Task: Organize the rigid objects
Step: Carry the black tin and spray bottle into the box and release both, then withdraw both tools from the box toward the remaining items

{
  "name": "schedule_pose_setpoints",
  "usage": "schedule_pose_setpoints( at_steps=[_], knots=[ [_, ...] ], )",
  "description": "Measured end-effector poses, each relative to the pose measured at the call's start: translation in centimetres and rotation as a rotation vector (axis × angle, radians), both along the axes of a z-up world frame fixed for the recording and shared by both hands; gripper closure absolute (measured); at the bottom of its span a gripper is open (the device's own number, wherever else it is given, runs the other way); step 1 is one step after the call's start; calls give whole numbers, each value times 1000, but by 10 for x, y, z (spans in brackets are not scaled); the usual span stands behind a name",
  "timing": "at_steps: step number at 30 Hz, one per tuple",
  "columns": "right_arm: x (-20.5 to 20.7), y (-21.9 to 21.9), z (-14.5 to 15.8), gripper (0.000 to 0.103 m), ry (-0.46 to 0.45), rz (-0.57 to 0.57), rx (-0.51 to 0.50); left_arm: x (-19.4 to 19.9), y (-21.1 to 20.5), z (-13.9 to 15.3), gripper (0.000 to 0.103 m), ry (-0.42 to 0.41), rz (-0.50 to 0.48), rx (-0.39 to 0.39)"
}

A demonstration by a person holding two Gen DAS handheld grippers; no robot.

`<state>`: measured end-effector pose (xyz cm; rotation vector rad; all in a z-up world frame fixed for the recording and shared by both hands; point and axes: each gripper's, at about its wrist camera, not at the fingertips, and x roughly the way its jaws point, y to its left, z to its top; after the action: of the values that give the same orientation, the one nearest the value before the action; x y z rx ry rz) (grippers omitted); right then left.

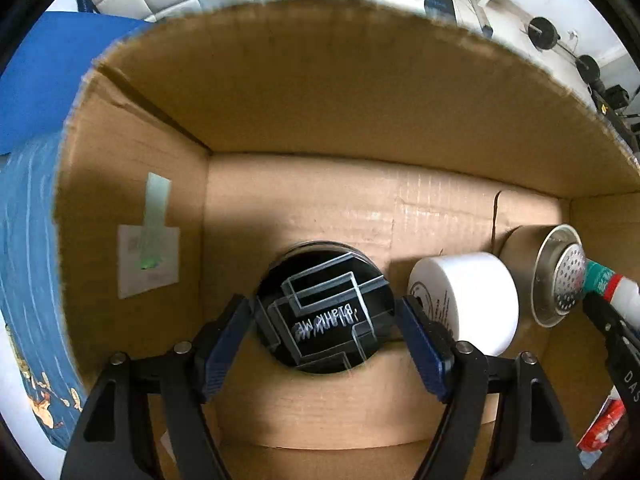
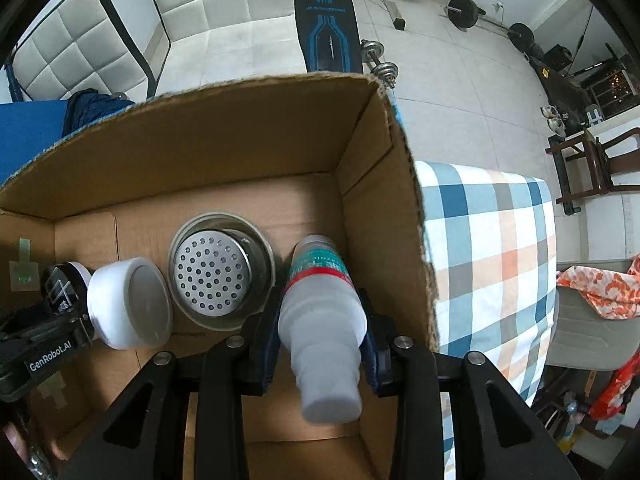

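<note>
**Both grippers down in the box, each holding a piece**

Left wrist view: the left gripper [image 1: 324, 320] is clamped on the black round tin [image 1: 322, 306], pads pressing its two sides, the printed face turned up toward the camera and the lettering upside down. It sits low over the cardboard box [image 1: 320, 100] floor. Just right of the fingers lies the white jar [image 1: 466, 300] on its side, then the perforated metal strainer [image 1: 558, 276]. Plenty of bare floor ahead and left, up to the walls.

Right wrist view: the right gripper [image 2: 320, 320] squeezes the white bottle [image 2: 320, 320], long axis running along the fingers, cap end toward the camera. Only here does the box's right wall show, close beside the right finger, with a checked cloth [image 2: 492, 260] beyond it.
</note>
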<state>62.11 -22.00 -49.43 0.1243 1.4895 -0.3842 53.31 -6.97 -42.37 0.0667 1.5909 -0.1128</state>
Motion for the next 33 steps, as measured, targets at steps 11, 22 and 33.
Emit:
schedule_pose_setpoints(
  at_steps=[11, 22, 33],
  knots=[
    [-14, 1, 18, 34, -22, 6, 115, -19, 3, 43, 2, -88, 34, -14],
    [-67, 6, 48, 0, -93, 40, 220, -56, 24, 100, 2, -172, 68, -101],
    [-130, 44, 73, 0, -141, 101, 175, -128, 41, 150, 2, -297, 87, -120]
  ],
)
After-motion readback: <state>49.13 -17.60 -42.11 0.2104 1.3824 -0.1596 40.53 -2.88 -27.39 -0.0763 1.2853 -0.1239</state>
